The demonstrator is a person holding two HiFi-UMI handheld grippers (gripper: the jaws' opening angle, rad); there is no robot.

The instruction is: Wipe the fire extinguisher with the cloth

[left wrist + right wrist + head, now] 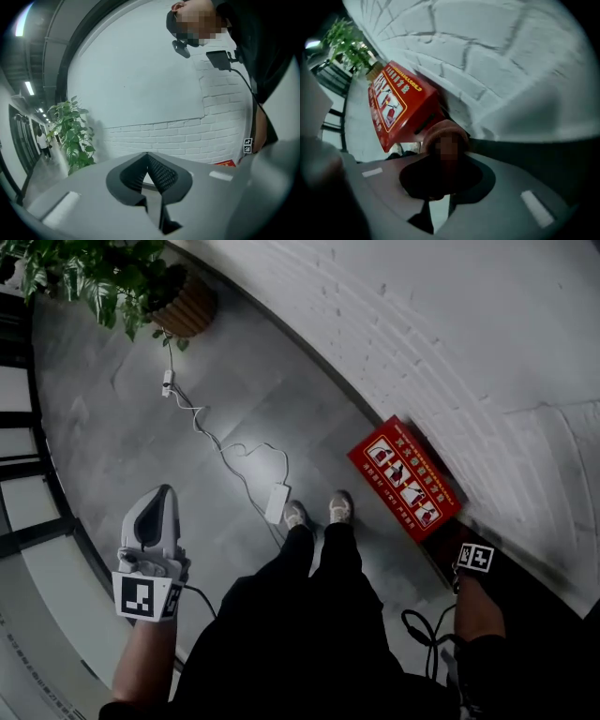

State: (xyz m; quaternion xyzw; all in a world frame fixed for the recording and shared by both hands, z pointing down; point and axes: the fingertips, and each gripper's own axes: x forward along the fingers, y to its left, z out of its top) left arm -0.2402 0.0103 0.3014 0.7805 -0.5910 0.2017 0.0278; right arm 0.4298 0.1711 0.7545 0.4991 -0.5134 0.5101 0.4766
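Note:
A red fire-extinguisher box (405, 476) with printed pictures stands on the floor against the white brick wall; the extinguisher itself is hidden. My right gripper (443, 154) is shut on a bunched reddish-brown cloth (446, 133), just beside the box (396, 105). In the head view only its marker cube (475, 559) shows, at the box's near end. My left gripper (165, 493) hangs over the grey floor at the left, far from the box. Its jaws are shut with nothing between them (147, 158).
A potted plant (141, 287) stands at the far left by the wall. A white cable with a power adapter (277, 502) runs across the grey floor tiles (122, 418) to the person's shoes (319, 512). Glass panels (23, 484) line the left side.

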